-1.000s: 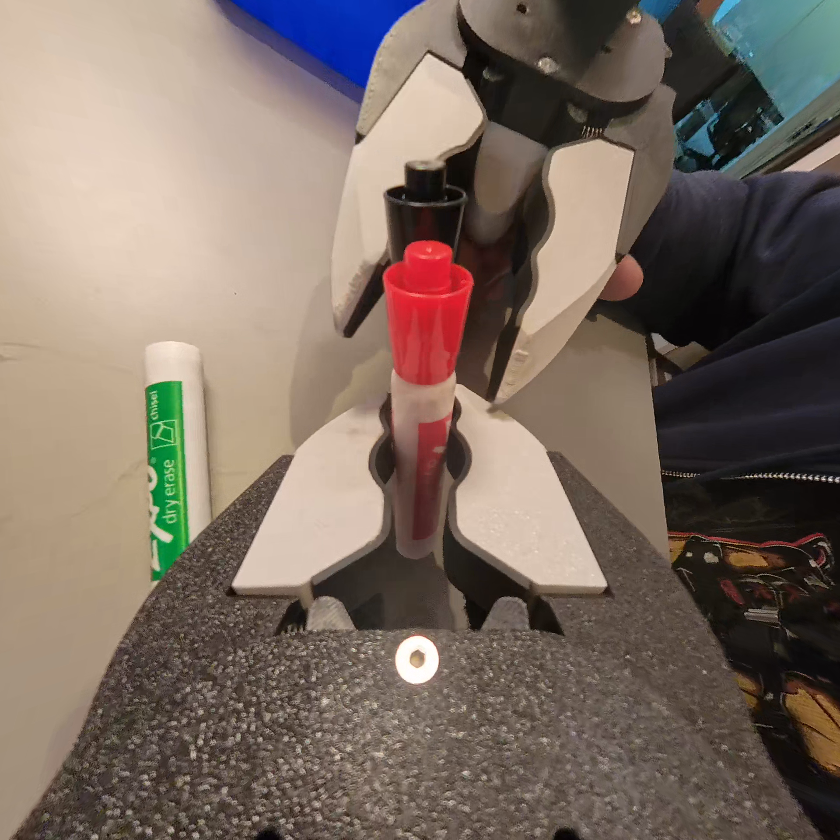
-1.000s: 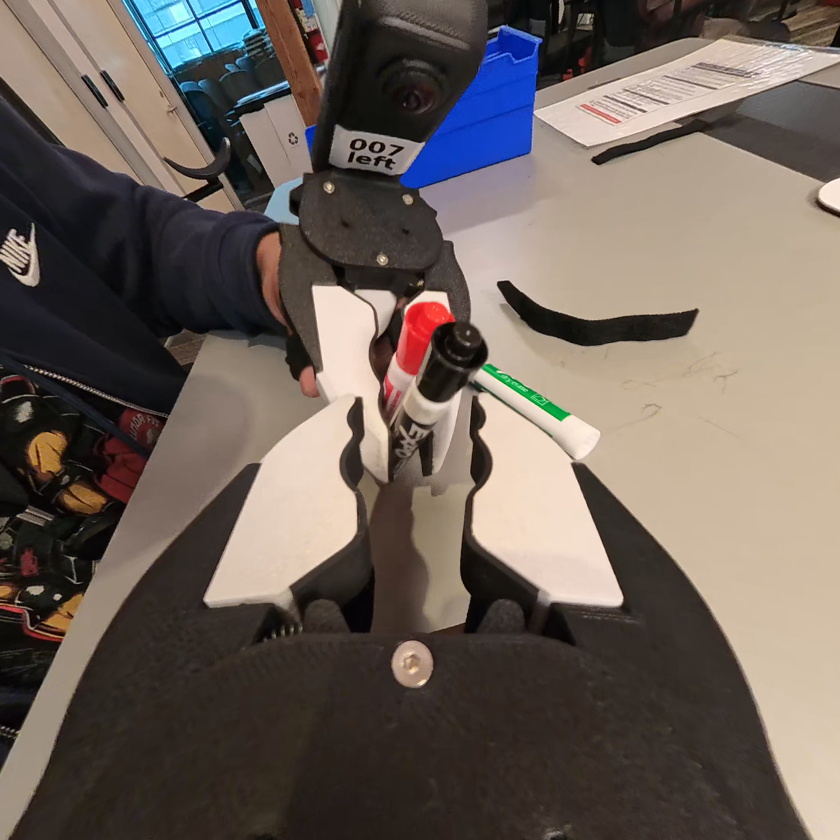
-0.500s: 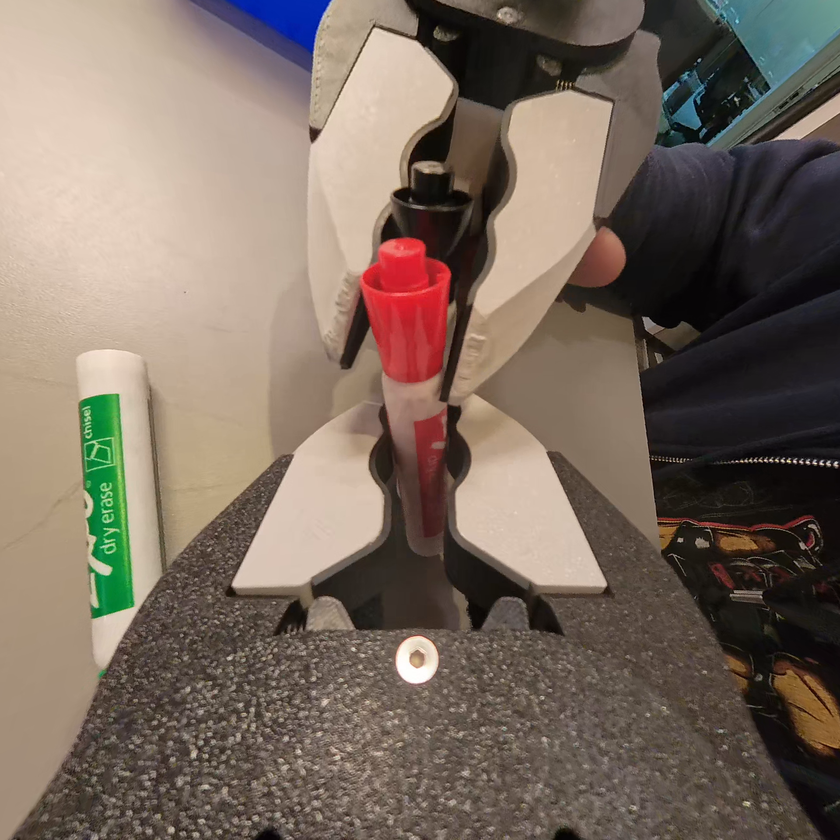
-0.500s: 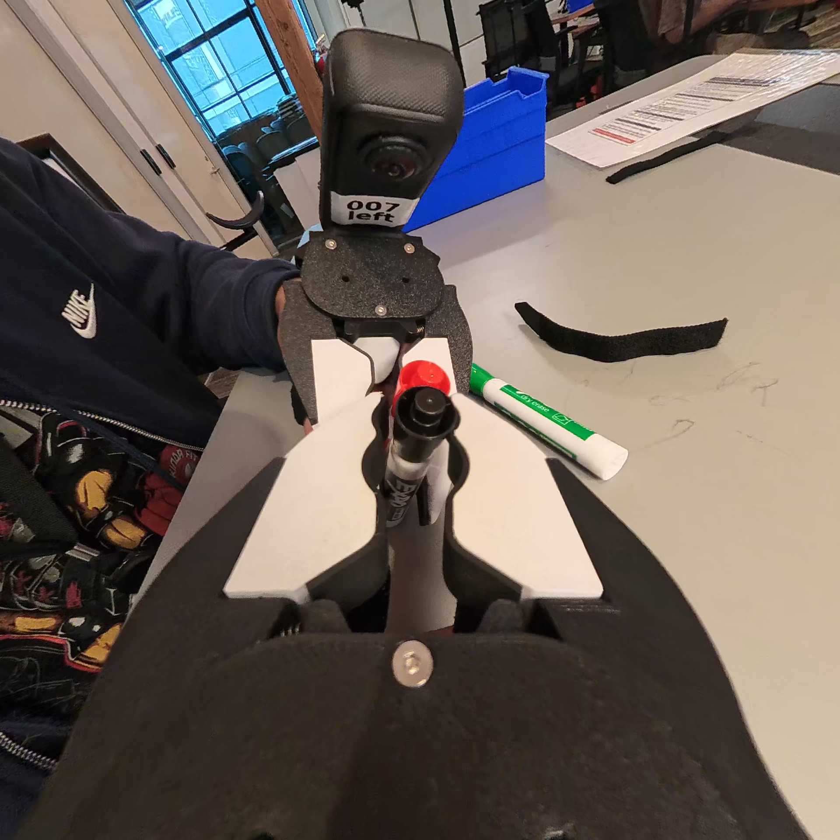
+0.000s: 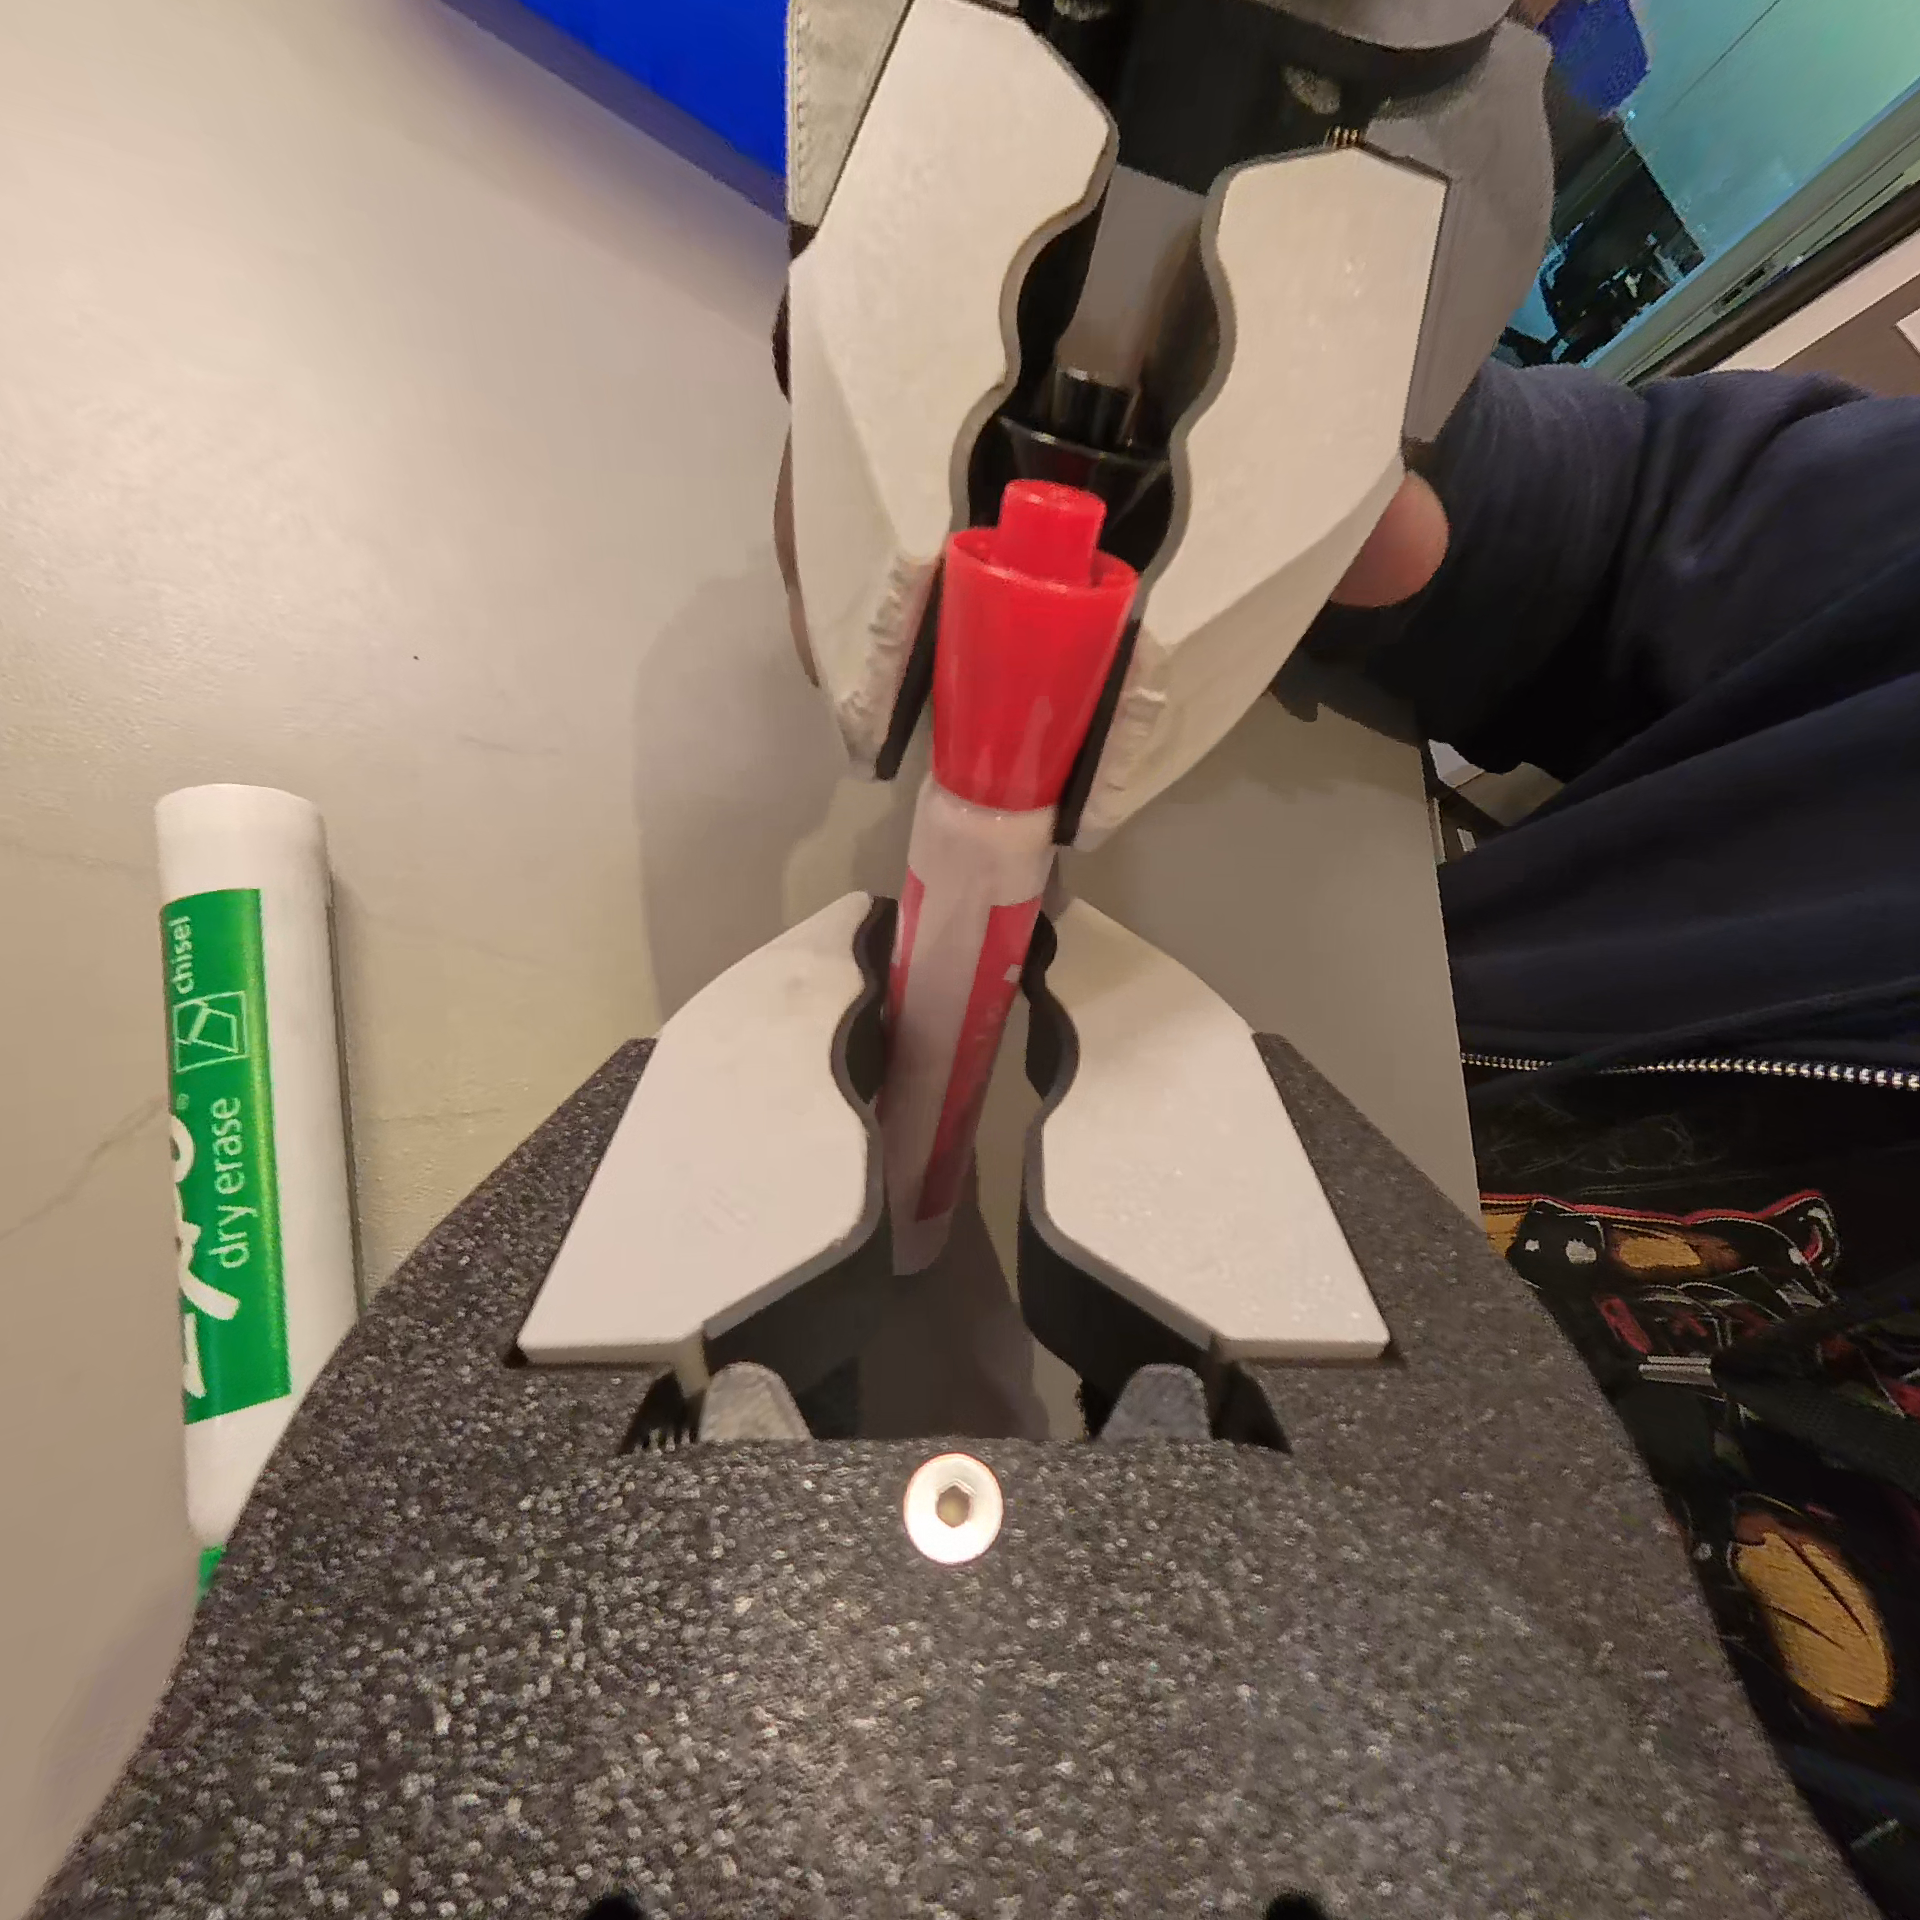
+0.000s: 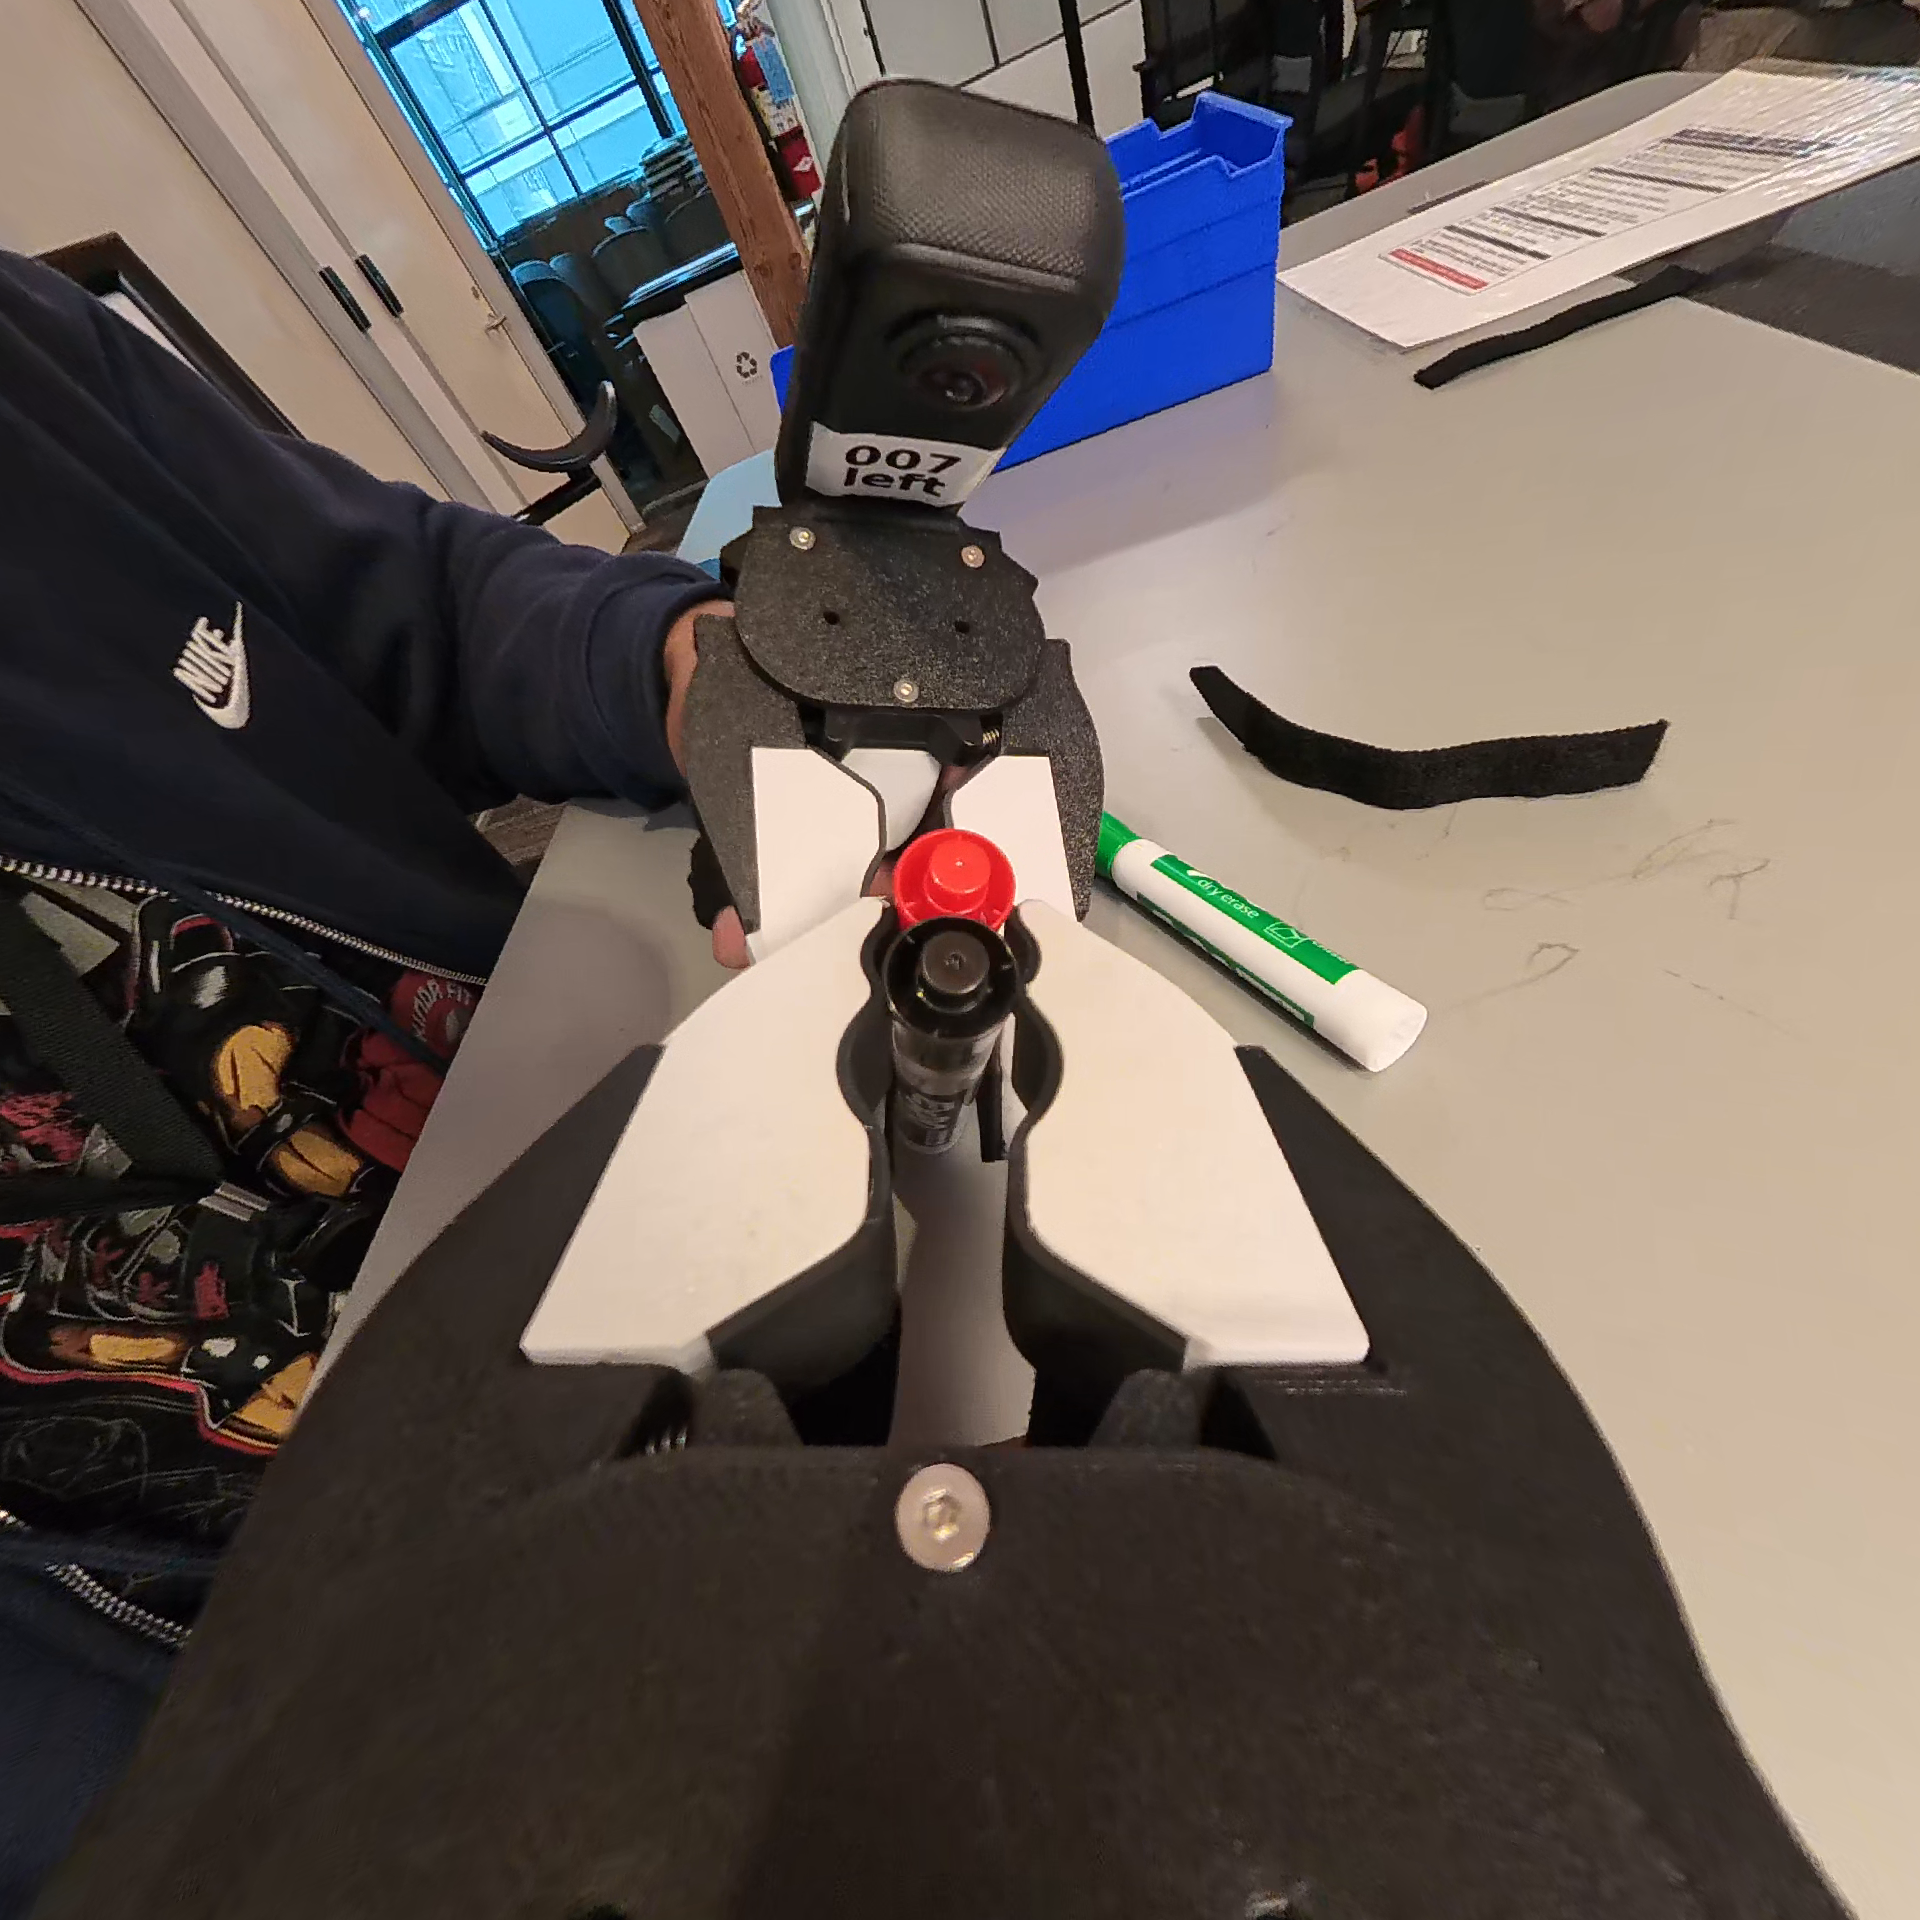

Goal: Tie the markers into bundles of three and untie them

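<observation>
In the left wrist view my left gripper (image 5: 961, 935) is shut on the white body of a red marker (image 5: 966, 1039), which leans a little to the left. My right gripper (image 5: 982, 790) faces it from above with its fingertips (image 5: 1132, 727) pressed on both sides of the red cap (image 5: 1023, 665). A black marker (image 5: 1086, 426) sits deeper between its fingers. In the right wrist view the black marker (image 6: 948, 997) lies in the notch of my right gripper (image 6: 951, 914), with the red cap (image 6: 954, 878) just beyond it. A green marker (image 6: 1247, 935) lies loose on the table (image 6: 1558, 1195).
A black strap (image 6: 1434, 764) lies on the table beyond the green marker (image 5: 239, 1143). A blue bin (image 6: 1174, 260), a printed sheet (image 6: 1610, 177) and a second strap (image 6: 1558, 327) are at the back. A person's dark sleeve (image 6: 364, 623) is on the left by the table edge. The black strap (image 6: 1434, 764) is about 15 cm from both grippers' fingertips.
My right gripper moved in over the two markers and closed from wide open onto them. The red marker tilted slightly in my left gripper. The green marker stayed on the table.
</observation>
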Tool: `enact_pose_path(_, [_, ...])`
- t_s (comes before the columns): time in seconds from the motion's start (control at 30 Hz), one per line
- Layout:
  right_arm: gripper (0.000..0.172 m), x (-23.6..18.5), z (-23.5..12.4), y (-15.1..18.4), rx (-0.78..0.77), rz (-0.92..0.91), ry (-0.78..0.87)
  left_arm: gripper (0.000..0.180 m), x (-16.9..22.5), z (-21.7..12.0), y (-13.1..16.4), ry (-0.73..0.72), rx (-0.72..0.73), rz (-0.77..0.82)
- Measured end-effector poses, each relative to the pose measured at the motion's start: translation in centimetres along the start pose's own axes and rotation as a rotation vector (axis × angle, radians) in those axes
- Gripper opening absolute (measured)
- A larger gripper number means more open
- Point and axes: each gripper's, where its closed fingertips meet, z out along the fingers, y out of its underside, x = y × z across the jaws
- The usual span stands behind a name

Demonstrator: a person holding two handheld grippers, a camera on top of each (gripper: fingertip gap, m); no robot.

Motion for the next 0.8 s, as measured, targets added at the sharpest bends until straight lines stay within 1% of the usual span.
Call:
enact_pose_path(0.43, [0.020, 0.6, -0.6, -0.2, 0.040, 0.101, -0.031, 0.020, 0.2, 0.0, -0.2, 0.005, 0.015, -0.008])
enact_pose_path(0.57, [0.021, 0.6, -0.6, -0.4, 0.062, 0.115, -0.032, 0.020, 0.5, -0.1, -0.3, 0.031, 0.030, -0.039])
enact_pose_path(0.67, [0.023, 0.9, -0.7, -0.7, 0.081, 0.130, -0.019, 0.020, 0.6, -0.3, -0.7, 0.051, 0.062, -0.071])
enact_pose_path(0.8, [0.035, 1.2, -1.0, -1.0, 0.103, 0.154, -0.013, 0.020, 0.1, -0.7, -1.0, 0.054, 0.100, -0.110])
